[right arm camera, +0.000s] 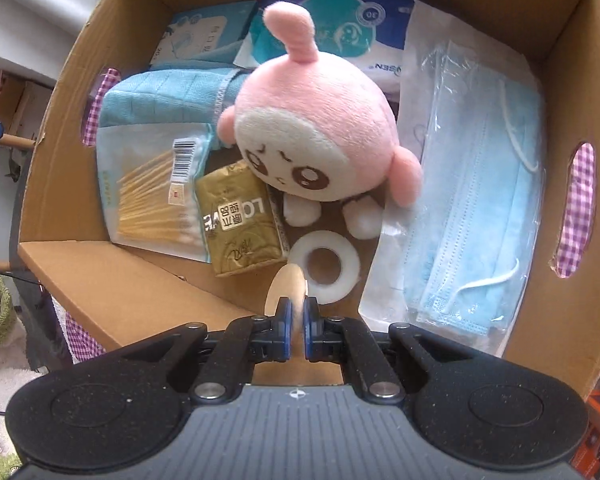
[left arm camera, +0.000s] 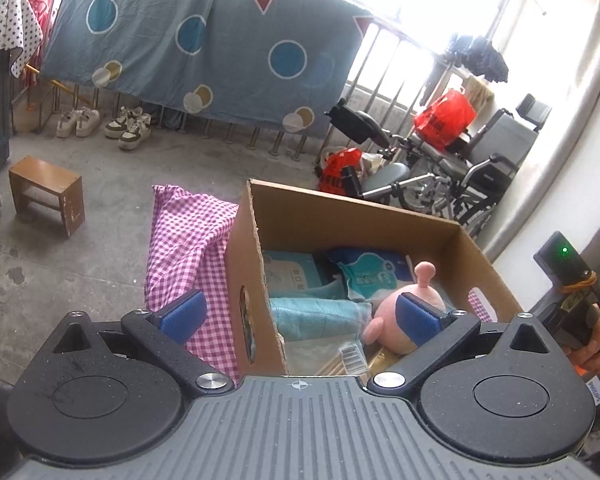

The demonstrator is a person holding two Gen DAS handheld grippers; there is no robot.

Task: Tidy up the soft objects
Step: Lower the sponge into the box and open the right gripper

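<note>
Balcony floor behind, your right hand-held gripper point(right arm camera: 295, 322) pinches a thin beige pad point(right arm camera: 286, 286) over the cardboard box point(right arm camera: 572, 40) w/ pink plush point(right arm camera: 316, 136), ready to drop it in; left hand-held gripper point(left arm camera: 300, 318) gapes empty.

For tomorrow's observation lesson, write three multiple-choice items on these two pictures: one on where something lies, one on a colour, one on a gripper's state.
1. Where does the white foam ring lie in the brown cardboard box?
A. on the box floor, just below the pink plush toy
B. on top of the pale blue face masks
C. outside the box

2. What colour is the small tissue packet beside the plush toy?
A. red
B. gold
C. black

3. What is the state of the right gripper?
A. wide open
B. out of view
C. shut on a thin tan round pad

Answers: 1 A, the ring sits on bare cardboard under the toy's feet. 2 B, its wrapper is metallic gold. 3 C, the pad stands clamped between the blue fingers.
</note>
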